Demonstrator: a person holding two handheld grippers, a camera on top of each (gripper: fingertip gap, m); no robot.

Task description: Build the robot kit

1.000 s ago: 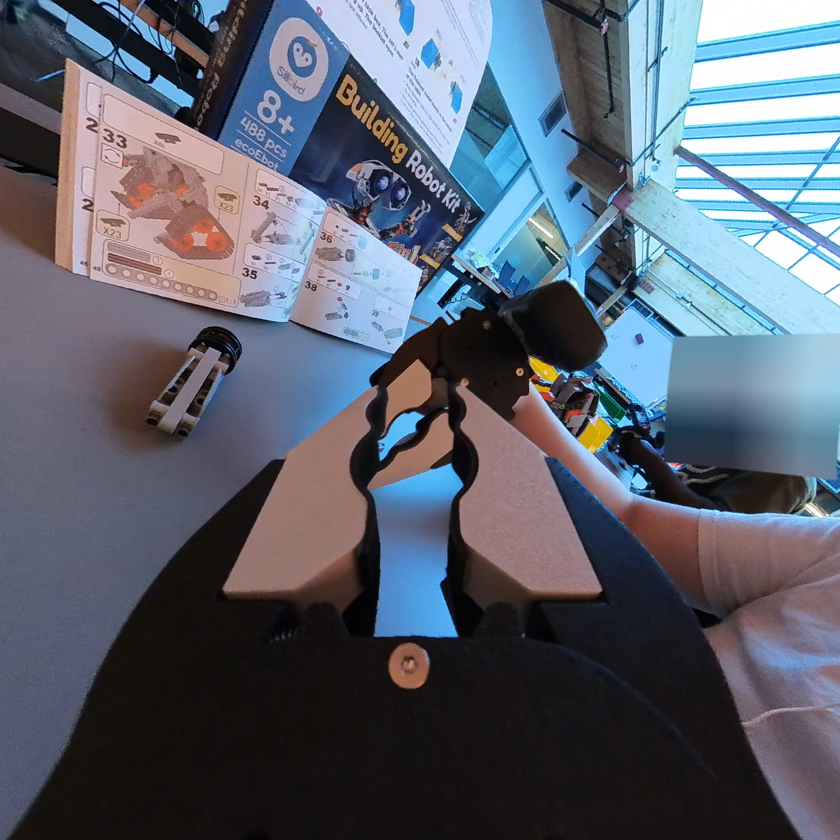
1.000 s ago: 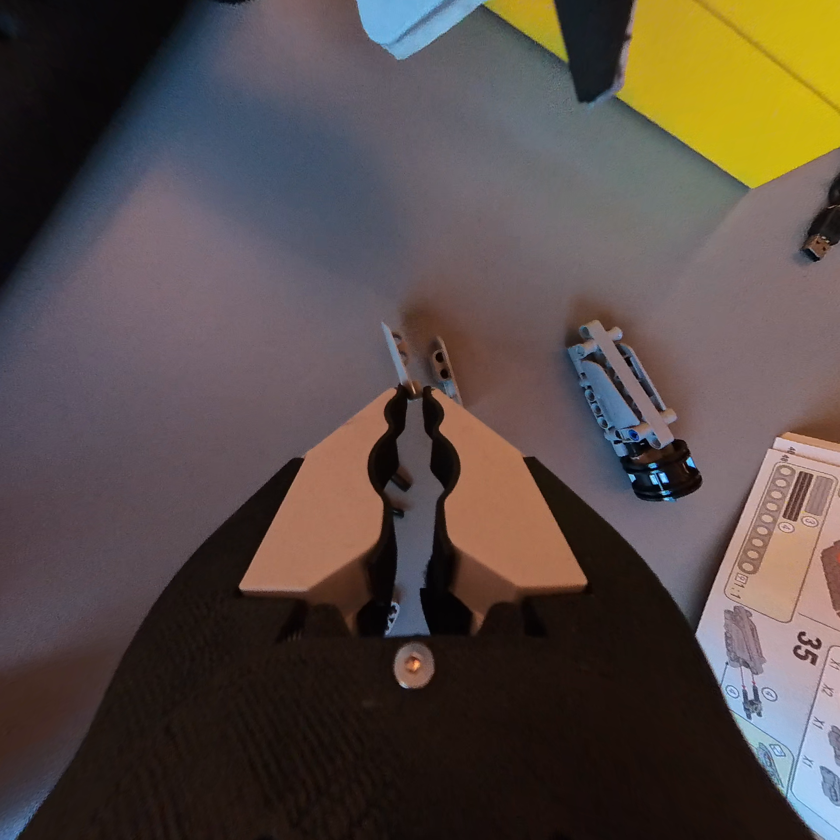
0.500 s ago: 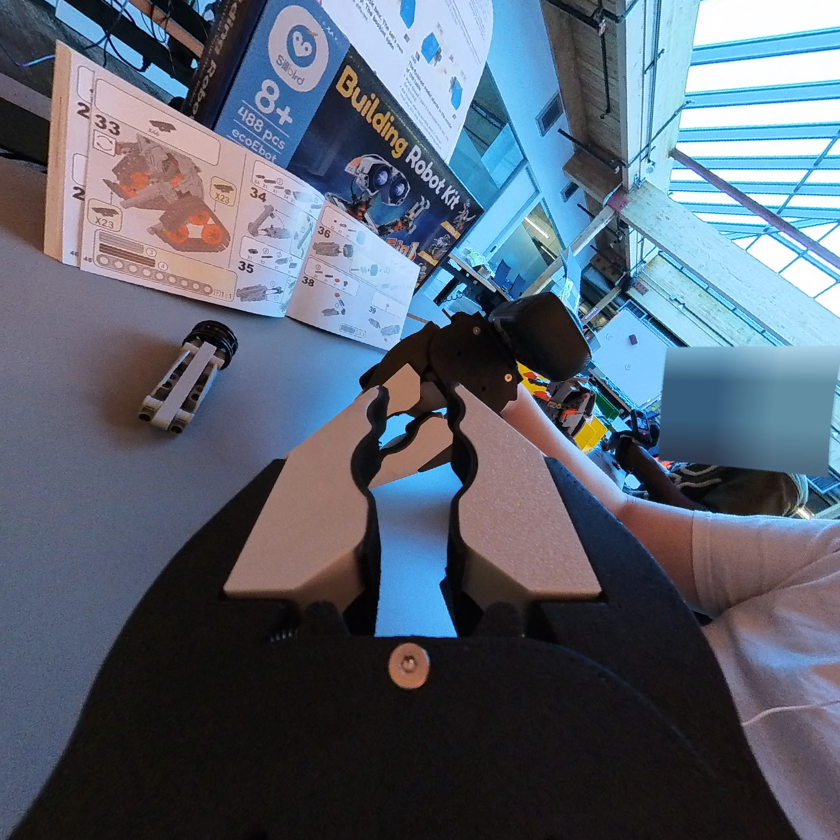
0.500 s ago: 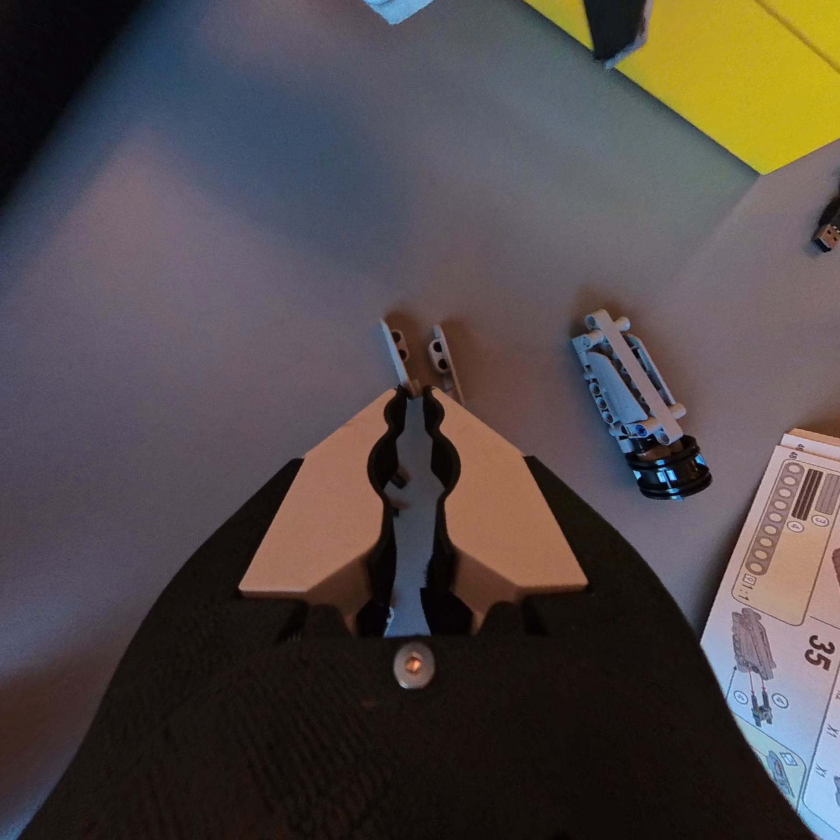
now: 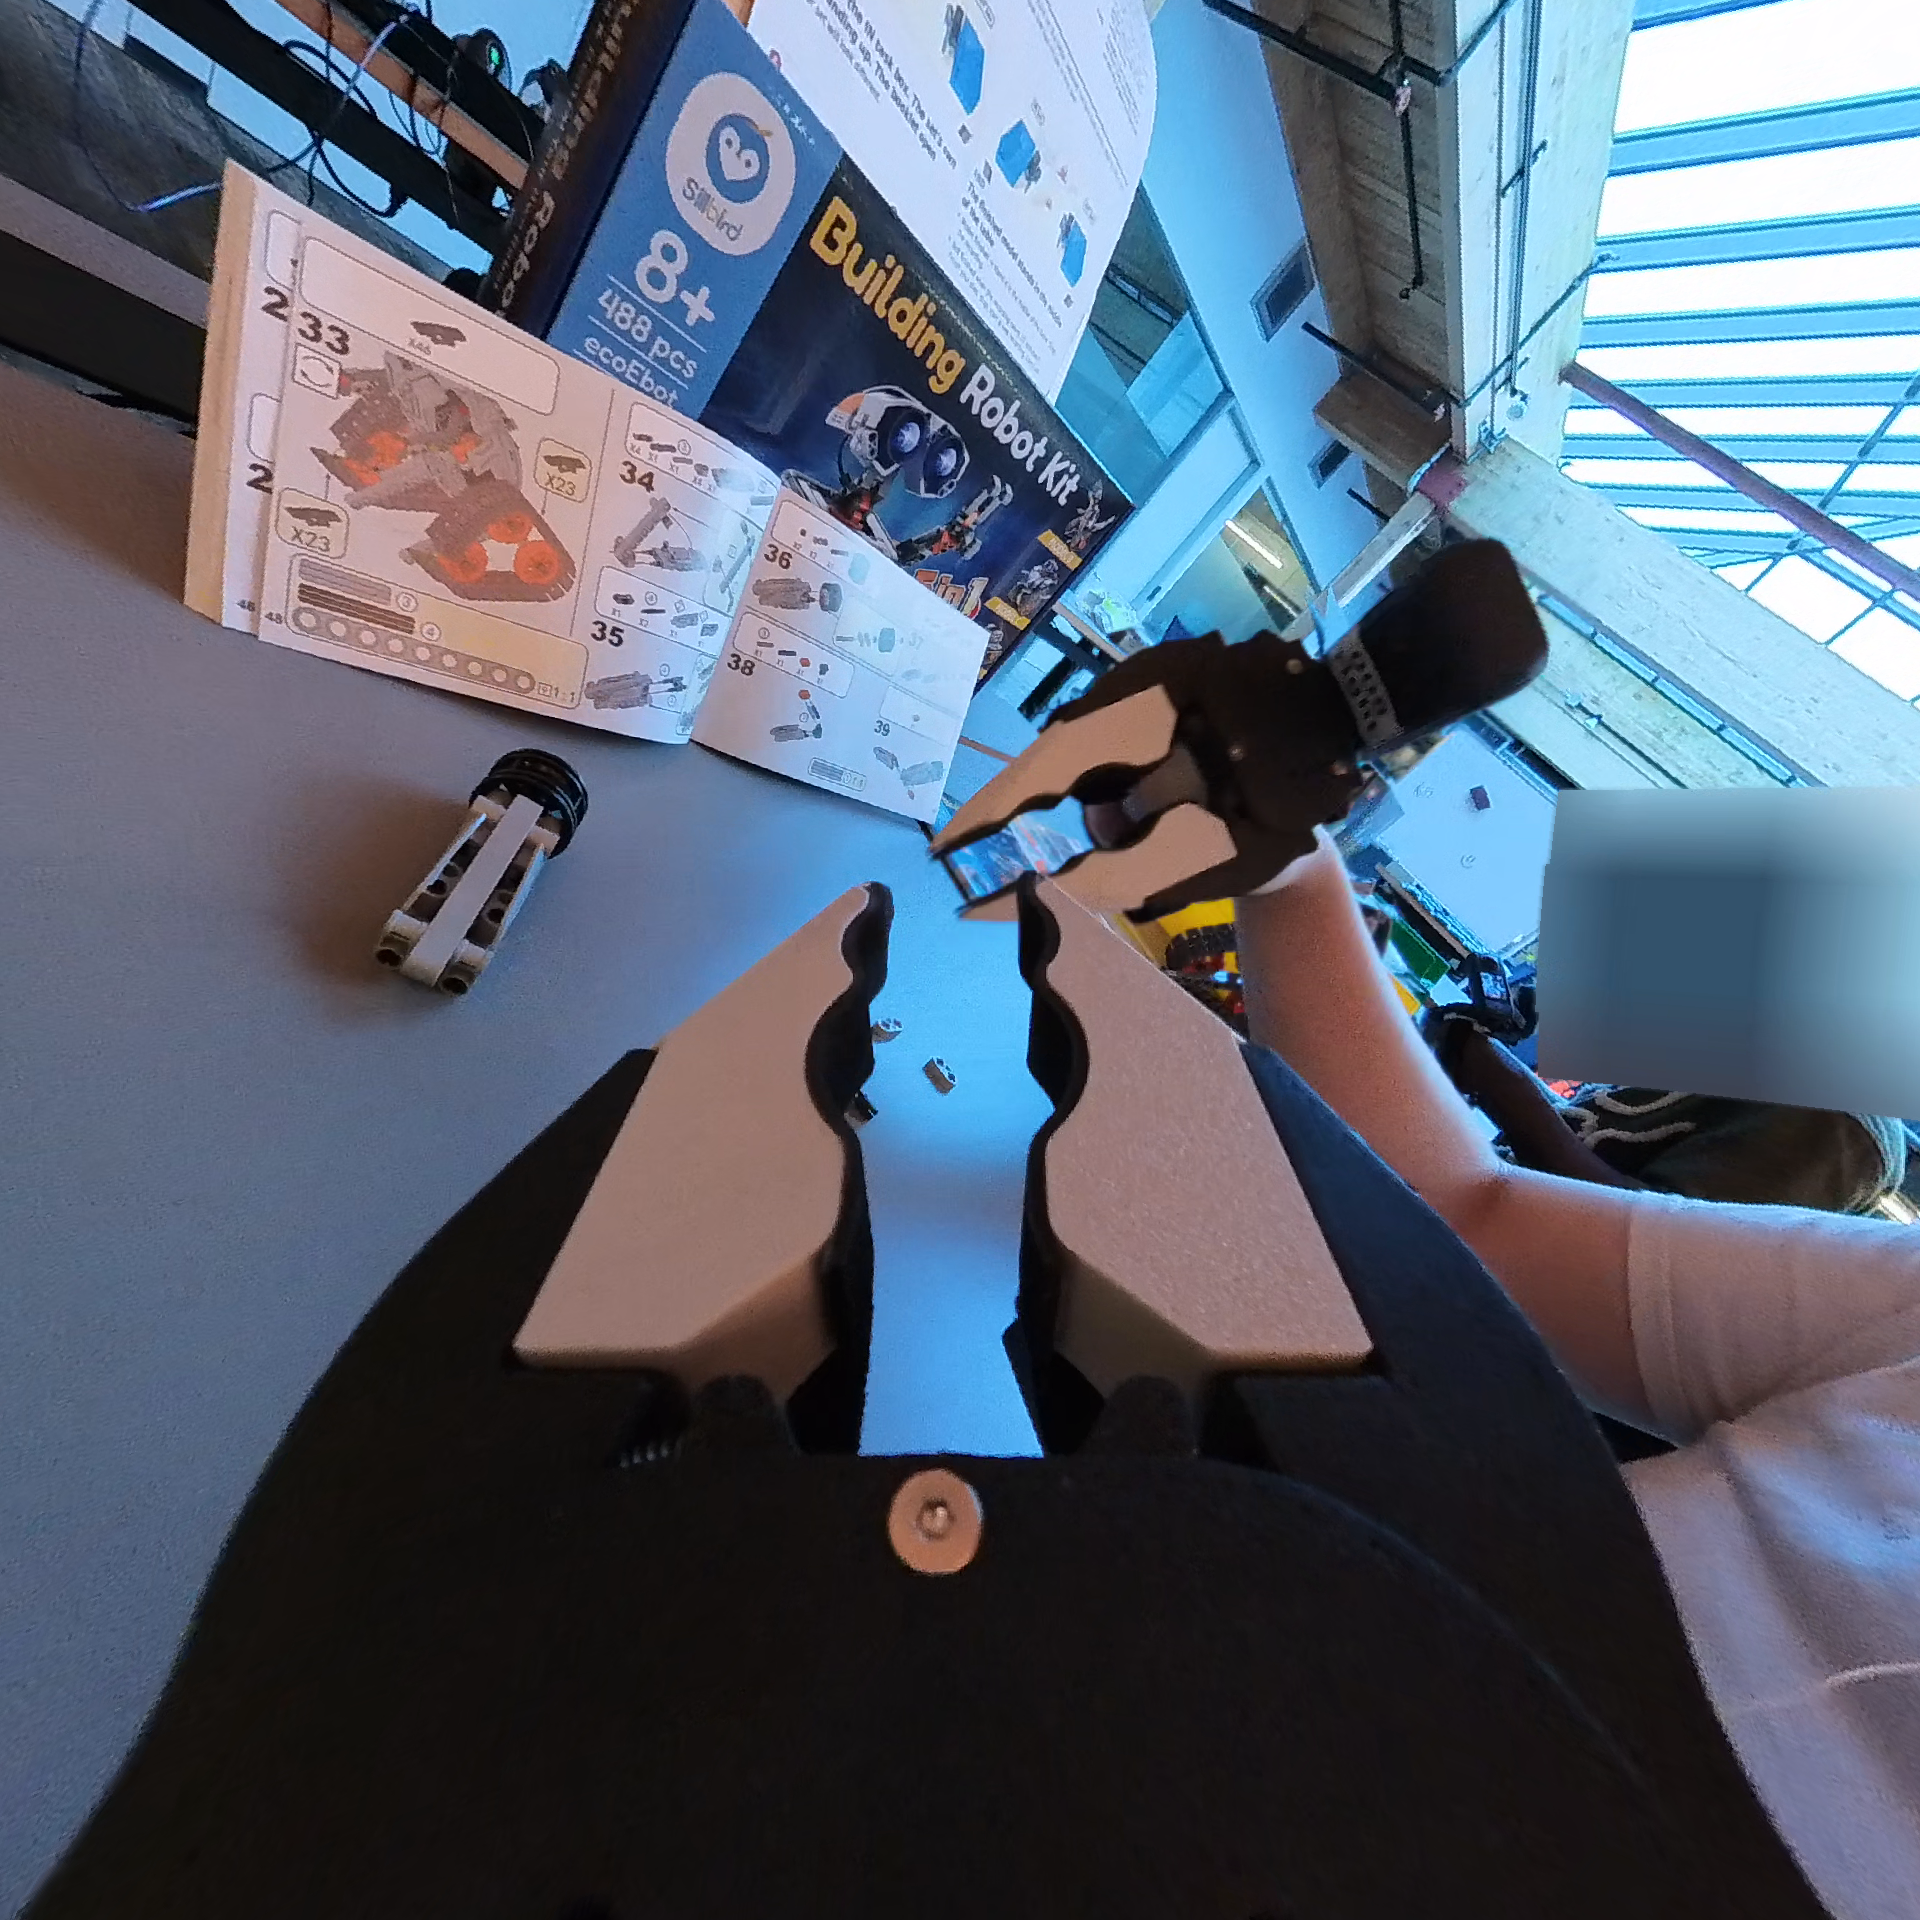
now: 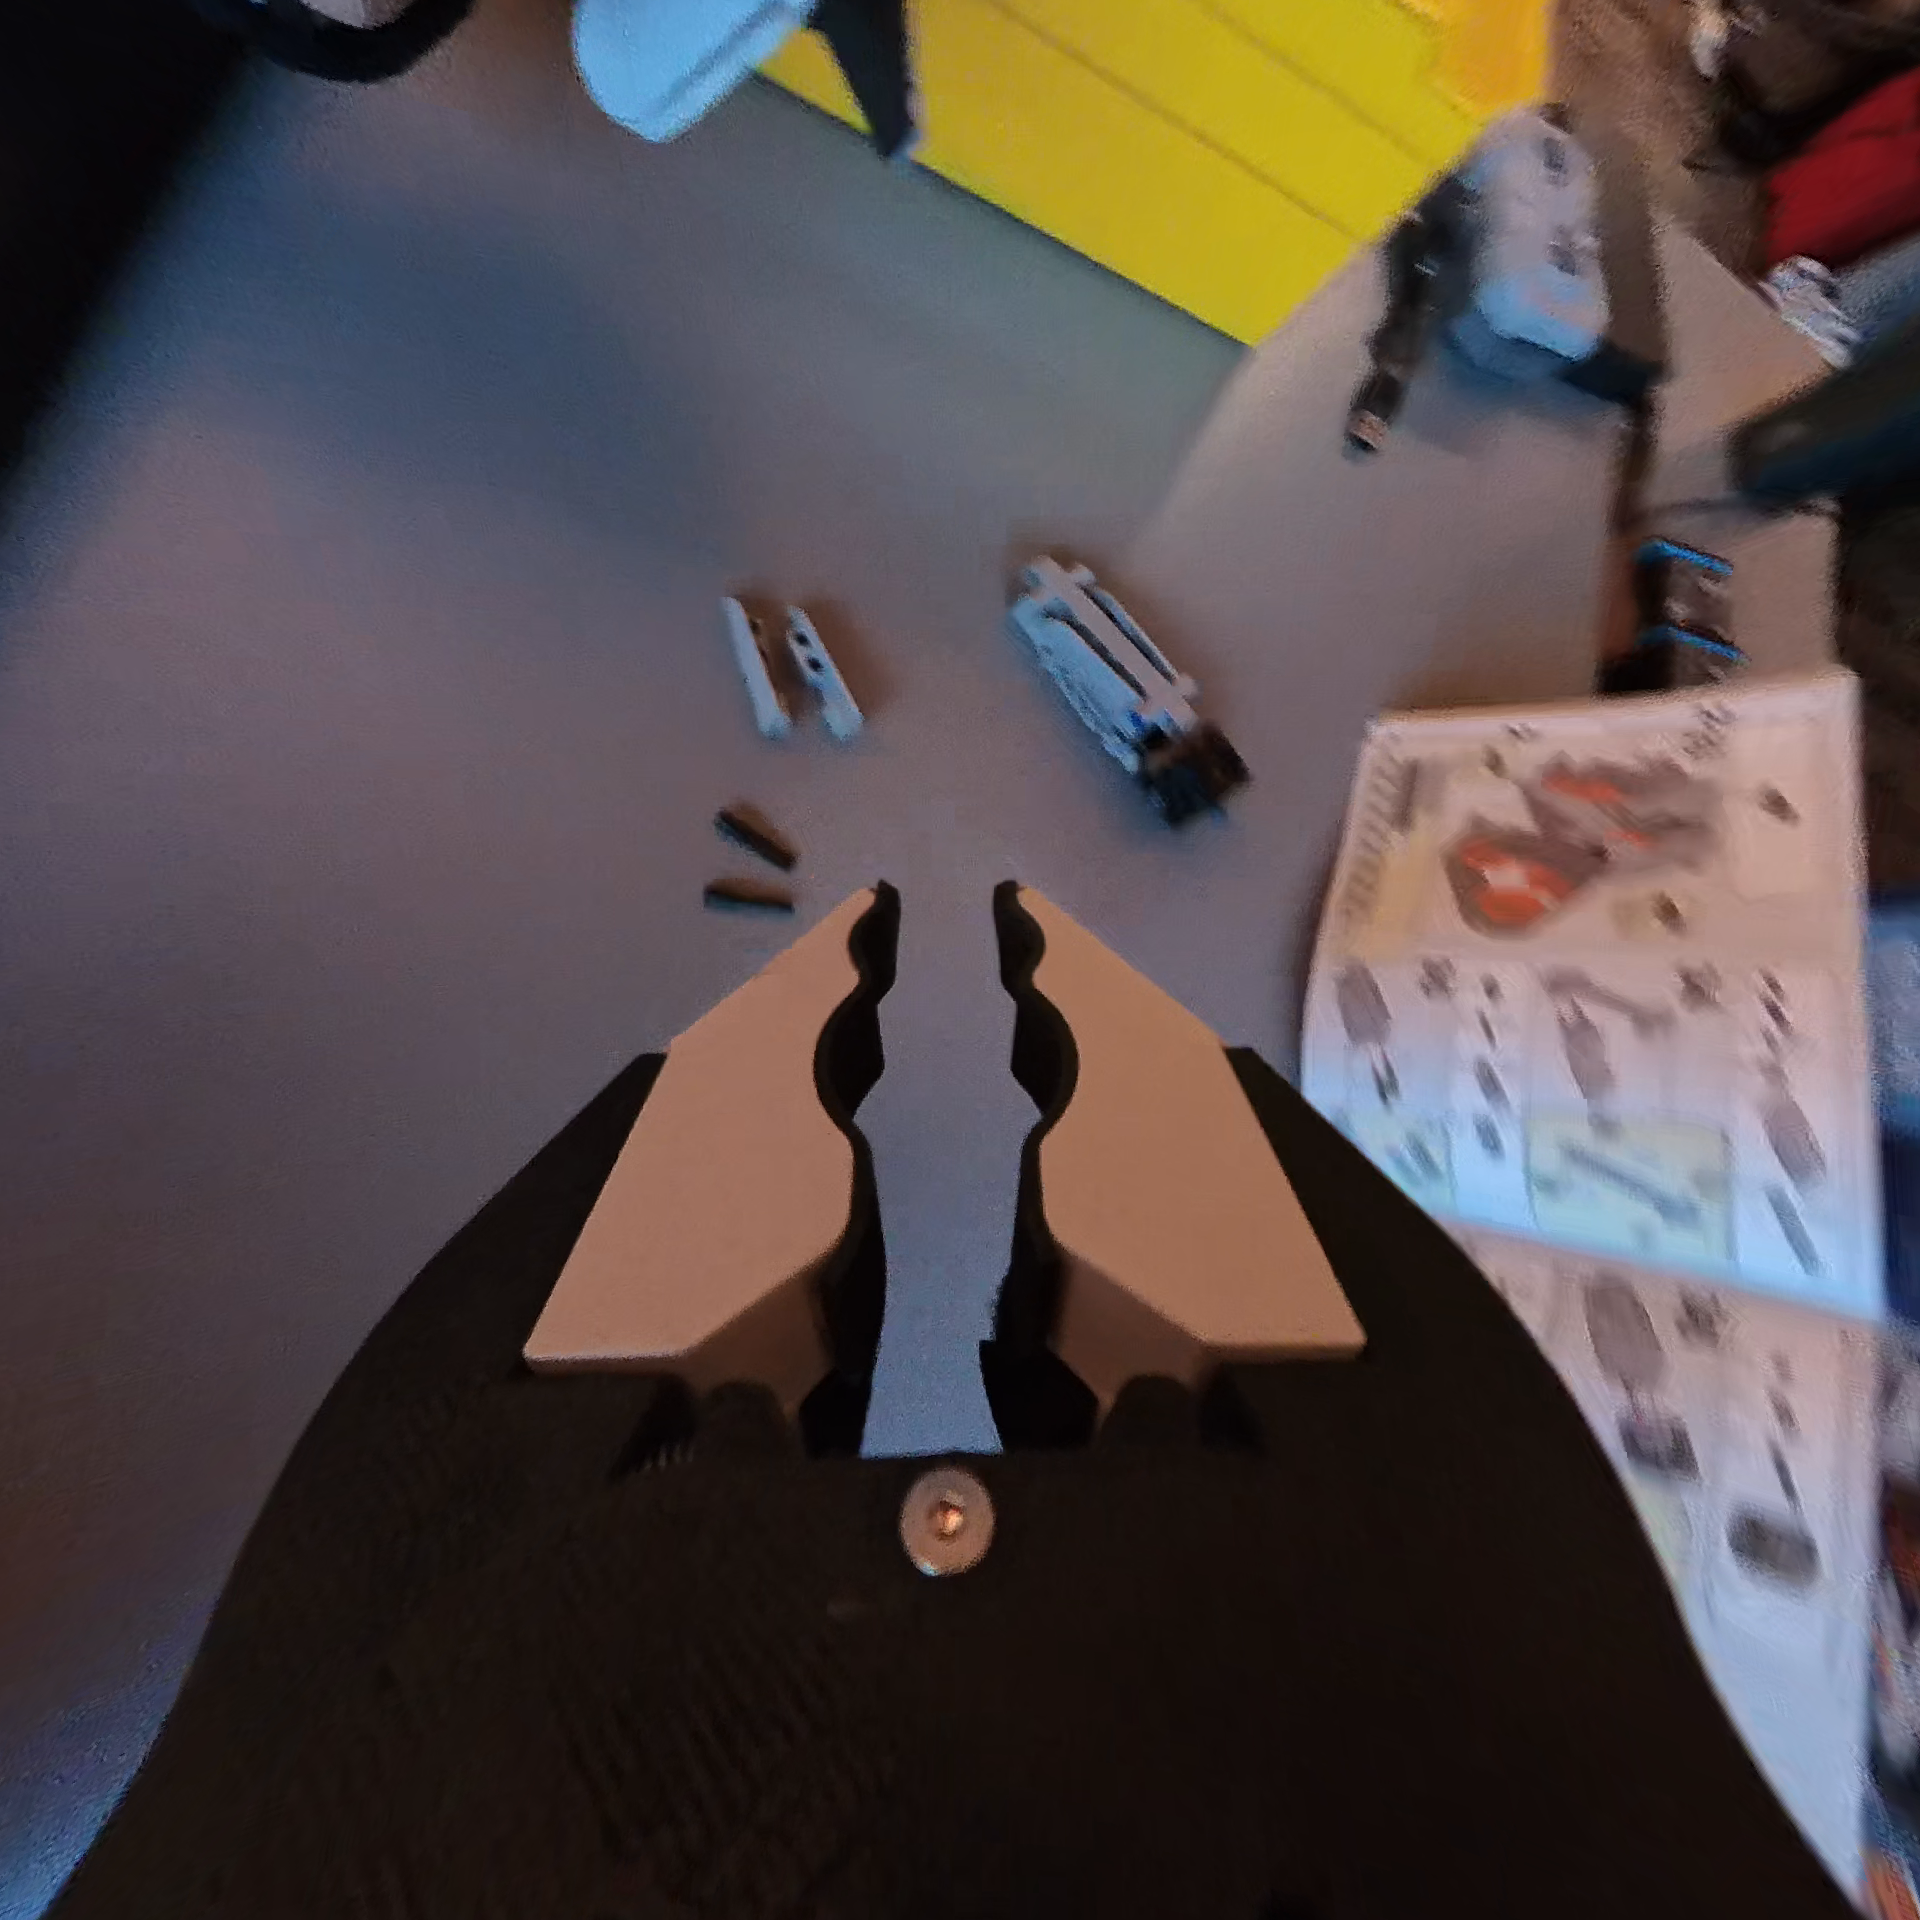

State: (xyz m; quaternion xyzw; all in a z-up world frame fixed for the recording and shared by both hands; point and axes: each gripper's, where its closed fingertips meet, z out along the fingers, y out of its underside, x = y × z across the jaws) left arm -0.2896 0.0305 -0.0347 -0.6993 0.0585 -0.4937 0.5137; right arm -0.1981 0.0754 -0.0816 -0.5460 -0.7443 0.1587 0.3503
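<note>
My left gripper is open and empty, low over the grey table. Small loose parts lie on the table between its fingers. My right gripper is open and empty, held above the table; in the left wrist view it hangs just beyond my left fingertips. Ahead of the right gripper lie two white beams side by side and two black pins. A white and grey assembly with a black wheel lies to their right; it also shows in the left wrist view.
An open instruction booklet leans against a dark blue kit box at the back of the table; it lies at the right of the right wrist view. A yellow surface borders the table. A person's arm reaches in at the right. Tip to tip, the grippers are about 12 cm apart.
My right gripper has lifted back from the two white beams and opened wider; the black pins now show on the table. My left gripper has stayed open and nearly still.
</note>
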